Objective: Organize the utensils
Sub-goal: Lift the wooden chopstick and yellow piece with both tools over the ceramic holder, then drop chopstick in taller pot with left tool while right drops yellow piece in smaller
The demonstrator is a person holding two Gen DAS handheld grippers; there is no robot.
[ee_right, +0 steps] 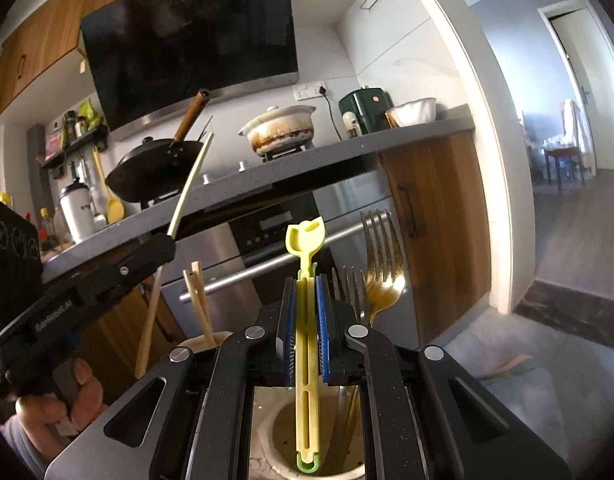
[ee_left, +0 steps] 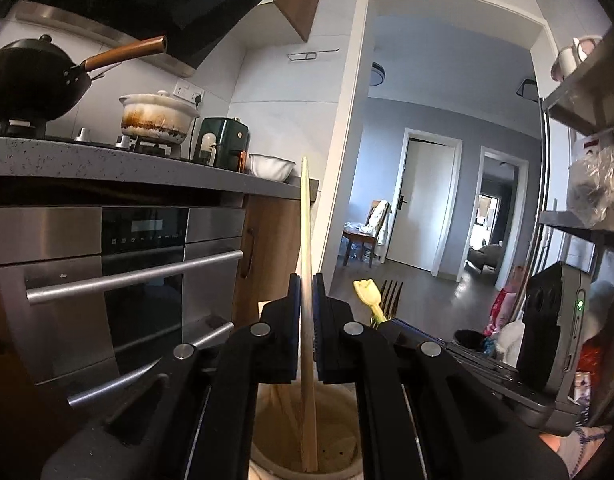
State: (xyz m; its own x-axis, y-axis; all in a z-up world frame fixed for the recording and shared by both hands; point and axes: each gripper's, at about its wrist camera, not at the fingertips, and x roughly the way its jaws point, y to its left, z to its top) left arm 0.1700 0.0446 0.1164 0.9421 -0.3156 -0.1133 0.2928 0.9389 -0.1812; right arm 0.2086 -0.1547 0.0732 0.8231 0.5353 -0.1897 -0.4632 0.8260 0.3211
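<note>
Upright wooden chopstick (ee_left: 306, 280) and yellow-green clip (ee_right: 306, 320) over holder (ee_right: 275, 420).

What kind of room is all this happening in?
A home kitchen, most likely. A black wok and a stained white casserole pot sit on a stove, under a dark range hood, and a built-in steel oven sits below the grey counter.

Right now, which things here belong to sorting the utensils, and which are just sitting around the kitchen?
Job:
left gripper, shut on a chopstick
right gripper, shut on a yellow clip
holder
forks
more chopsticks

Lying about:
wok
clay pot
green appliance
white bowl
oven
</note>
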